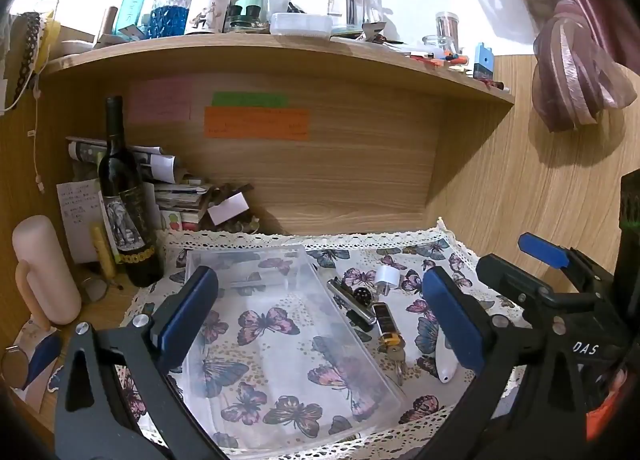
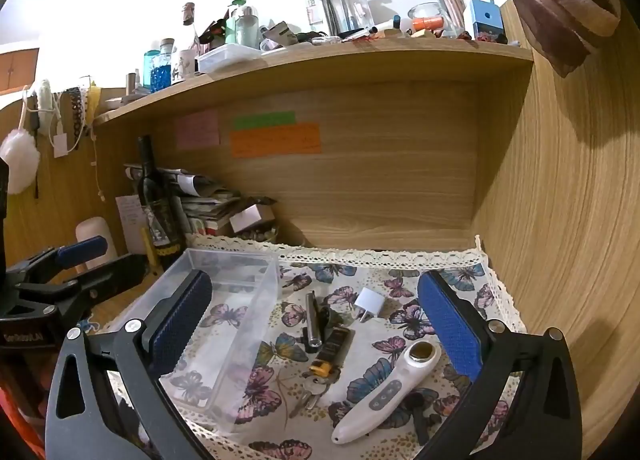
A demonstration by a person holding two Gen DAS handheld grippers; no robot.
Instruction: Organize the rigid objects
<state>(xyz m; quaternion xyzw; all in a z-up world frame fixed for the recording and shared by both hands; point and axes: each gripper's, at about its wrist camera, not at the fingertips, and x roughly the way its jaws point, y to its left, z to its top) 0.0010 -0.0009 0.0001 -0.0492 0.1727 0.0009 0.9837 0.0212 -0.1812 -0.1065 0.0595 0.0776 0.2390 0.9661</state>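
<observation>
A clear plastic box [image 1: 288, 324] [image 2: 224, 312] lies empty on the left of the butterfly cloth [image 2: 400, 272]. To its right lie a white charger plug [image 1: 387, 278] [image 2: 369, 302], a metal flashlight [image 1: 352, 300] [image 2: 313, 320], a dark fob with keys [image 1: 390, 330] [image 2: 332, 348] and a white handheld device [image 1: 444, 360] [image 2: 388, 392]. My left gripper [image 1: 320, 274] hangs open over the box, nothing between its pads. My right gripper [image 2: 316, 278] is open above the loose items and touches none of them.
A dark wine bottle [image 1: 124, 200], a pink tumbler [image 1: 44, 272] and a stack of papers [image 1: 176, 188] crowd the back left corner. A cluttered wooden shelf [image 1: 280, 48] overhangs the desk. A wooden side wall [image 2: 560, 220] closes the right side.
</observation>
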